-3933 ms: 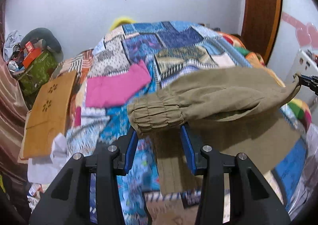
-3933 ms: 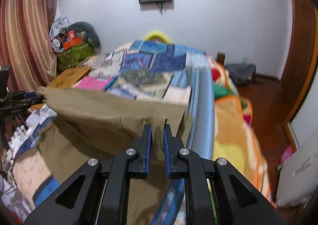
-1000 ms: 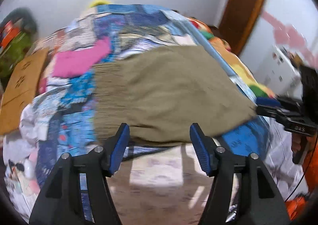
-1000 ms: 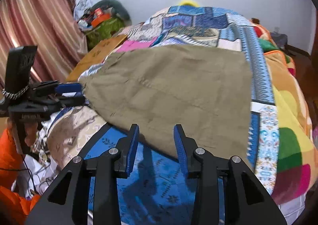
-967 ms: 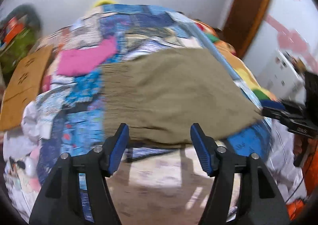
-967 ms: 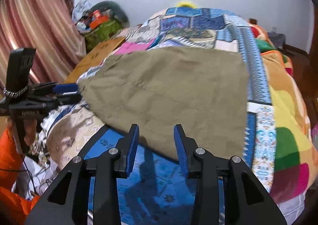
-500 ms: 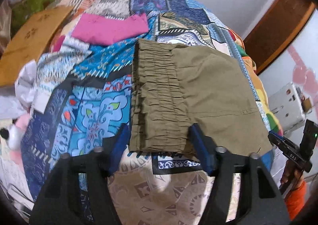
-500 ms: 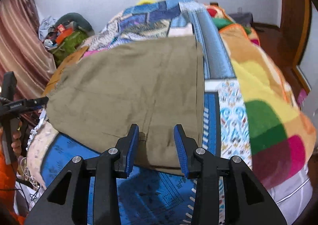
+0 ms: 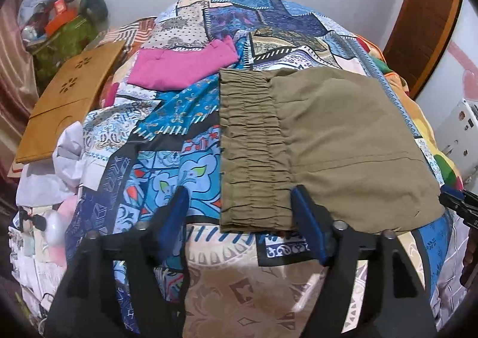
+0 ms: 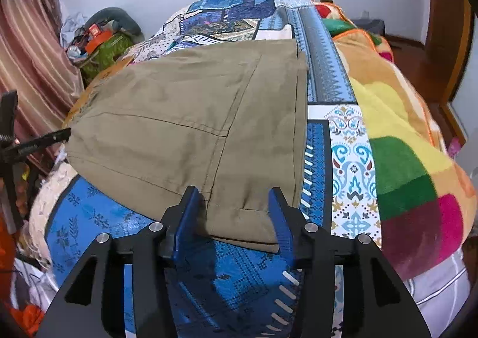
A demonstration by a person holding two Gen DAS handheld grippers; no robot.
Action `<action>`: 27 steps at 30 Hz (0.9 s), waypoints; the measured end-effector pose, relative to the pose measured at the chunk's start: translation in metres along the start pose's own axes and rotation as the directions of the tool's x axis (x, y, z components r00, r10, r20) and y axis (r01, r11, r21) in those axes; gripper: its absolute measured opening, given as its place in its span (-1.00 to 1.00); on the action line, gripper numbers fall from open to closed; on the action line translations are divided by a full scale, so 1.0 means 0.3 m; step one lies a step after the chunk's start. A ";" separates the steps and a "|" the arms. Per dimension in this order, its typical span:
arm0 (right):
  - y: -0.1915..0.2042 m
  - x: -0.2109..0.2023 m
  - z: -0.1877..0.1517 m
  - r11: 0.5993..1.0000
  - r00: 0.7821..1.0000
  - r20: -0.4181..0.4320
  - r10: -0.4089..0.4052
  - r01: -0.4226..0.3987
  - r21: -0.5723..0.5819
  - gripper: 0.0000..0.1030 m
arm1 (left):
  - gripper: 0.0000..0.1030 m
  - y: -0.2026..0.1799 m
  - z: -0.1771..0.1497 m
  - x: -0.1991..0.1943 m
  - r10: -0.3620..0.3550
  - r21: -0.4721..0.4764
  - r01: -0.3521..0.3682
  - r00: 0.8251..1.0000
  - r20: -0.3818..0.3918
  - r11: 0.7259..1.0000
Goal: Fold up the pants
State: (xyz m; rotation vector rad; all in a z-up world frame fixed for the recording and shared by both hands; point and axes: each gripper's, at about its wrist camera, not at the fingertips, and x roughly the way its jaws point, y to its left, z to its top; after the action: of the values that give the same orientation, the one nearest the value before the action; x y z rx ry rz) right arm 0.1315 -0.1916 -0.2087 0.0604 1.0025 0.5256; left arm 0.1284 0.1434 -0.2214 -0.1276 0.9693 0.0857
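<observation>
The olive-green pants (image 9: 322, 140) lie folded flat on the patchwork bedspread (image 9: 167, 164), elastic waistband (image 9: 251, 146) to the left. They also show in the right wrist view (image 10: 191, 117), with stacked hems at the right edge. My left gripper (image 9: 243, 215) is open and empty, its jaws on either side of the waistband's near corner. My right gripper (image 10: 236, 215) is open and empty, its jaws on either side of the near hem corner. The tip of each gripper shows at the edge of the other view.
A pink garment (image 9: 182, 64) lies on the bed beyond the waistband. A wooden board (image 9: 71, 96) leans at the bed's left side, with a green bag and clutter (image 9: 65, 30) behind. A colourful fleece blanket (image 10: 403, 134) covers the bed's right side. A curtain (image 10: 27, 48) hangs at left.
Both grippers were shut on the lifted pants and carried the fold over. They have since let go and opened, and the pants now lie flat and folded on the bed.
</observation>
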 end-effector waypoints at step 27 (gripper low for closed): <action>-0.172 0.270 0.556 0.991 0.990 0.097 -0.098 0.106 -0.081 -0.05 | 0.52 0.023 0.420 0.289 -0.007 0.034 0.010 0.997 -0.078 0.999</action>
State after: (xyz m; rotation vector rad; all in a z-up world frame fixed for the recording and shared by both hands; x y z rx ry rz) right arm 0.3222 -0.1692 -0.1960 -0.0423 0.8862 0.4674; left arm 0.2792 0.1701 -0.2231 -0.1036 1.0479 0.0567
